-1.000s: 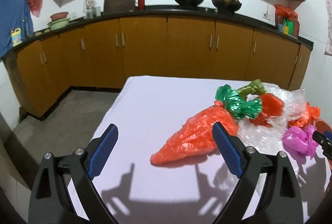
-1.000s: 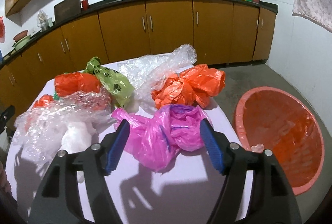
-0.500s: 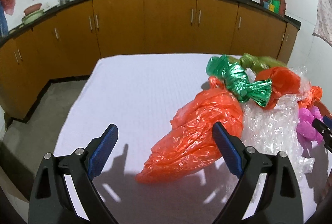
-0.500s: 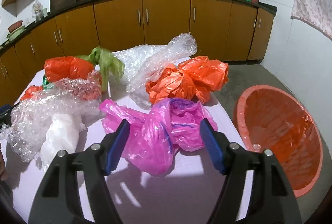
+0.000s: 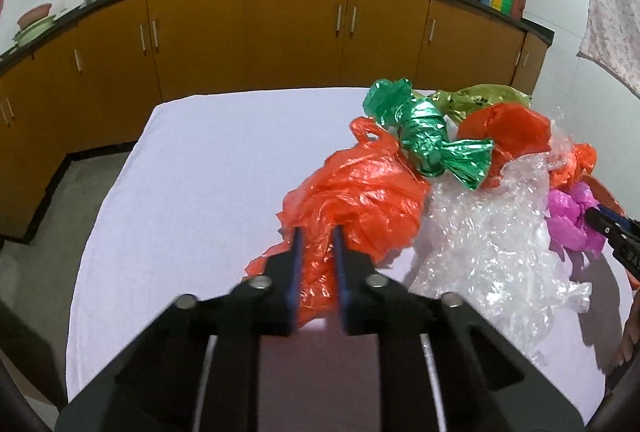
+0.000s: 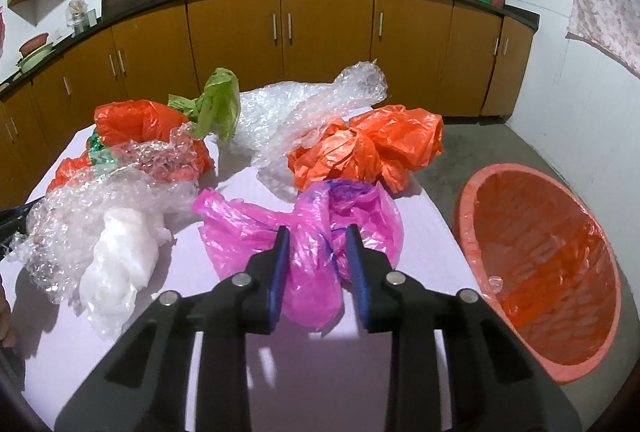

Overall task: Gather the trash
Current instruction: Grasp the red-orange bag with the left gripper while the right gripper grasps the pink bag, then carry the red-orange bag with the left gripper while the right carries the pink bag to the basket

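Note:
Crumpled plastic trash lies on a white-covered table (image 5: 192,168). In the left wrist view my left gripper (image 5: 316,232) is closing, its jaws pinching the near end of an orange plastic bag (image 5: 360,200). Behind that bag sit a green foil wrapper (image 5: 424,136) and clear bubble wrap (image 5: 488,232). In the right wrist view my right gripper (image 6: 318,232) is closing too, its blue pads squeezing a pink plastic bag (image 6: 308,228). An orange-lined trash basket (image 6: 536,264) stands on the floor at the right of the table.
More trash lies behind: another orange bag (image 6: 372,148), a light green bag (image 6: 220,100), bubble wrap (image 6: 304,108) and a white wad (image 6: 120,252). Brown kitchen cabinets (image 6: 328,28) with two woks on the counter line the back wall.
Both grippers went from wide open to closed: the left one dipped toward the orange bag and clamped its end, the right one clamped the pink bag.

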A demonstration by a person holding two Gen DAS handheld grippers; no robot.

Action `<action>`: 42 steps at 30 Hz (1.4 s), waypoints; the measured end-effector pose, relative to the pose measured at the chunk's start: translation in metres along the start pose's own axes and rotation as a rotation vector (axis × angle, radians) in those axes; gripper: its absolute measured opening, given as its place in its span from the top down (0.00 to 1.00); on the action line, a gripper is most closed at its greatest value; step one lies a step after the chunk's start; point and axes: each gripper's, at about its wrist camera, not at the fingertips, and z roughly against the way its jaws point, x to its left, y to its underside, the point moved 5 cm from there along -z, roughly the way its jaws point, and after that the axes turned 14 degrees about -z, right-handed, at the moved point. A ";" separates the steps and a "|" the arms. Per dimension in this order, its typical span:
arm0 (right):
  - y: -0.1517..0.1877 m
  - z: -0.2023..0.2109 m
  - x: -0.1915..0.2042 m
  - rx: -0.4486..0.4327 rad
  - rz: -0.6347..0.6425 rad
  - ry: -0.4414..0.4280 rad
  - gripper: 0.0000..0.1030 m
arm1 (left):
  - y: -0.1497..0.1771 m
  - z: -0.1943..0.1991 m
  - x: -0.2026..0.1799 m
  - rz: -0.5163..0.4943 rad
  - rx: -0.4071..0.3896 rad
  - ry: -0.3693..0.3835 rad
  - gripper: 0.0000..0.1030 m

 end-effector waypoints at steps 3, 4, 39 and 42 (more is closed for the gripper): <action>0.001 0.002 0.000 0.012 -0.007 -0.018 0.82 | 0.002 0.004 0.003 0.008 -0.005 0.005 0.95; 0.001 0.003 0.001 0.014 -0.005 -0.020 0.82 | 0.003 0.007 0.005 0.009 -0.010 0.000 0.96; 0.007 0.063 0.008 0.004 -0.014 -0.121 0.83 | 0.032 0.063 0.032 0.081 -0.023 -0.080 0.96; 0.003 0.072 0.004 -0.012 -0.019 -0.127 0.83 | 0.028 0.077 0.036 0.092 -0.047 -0.096 0.97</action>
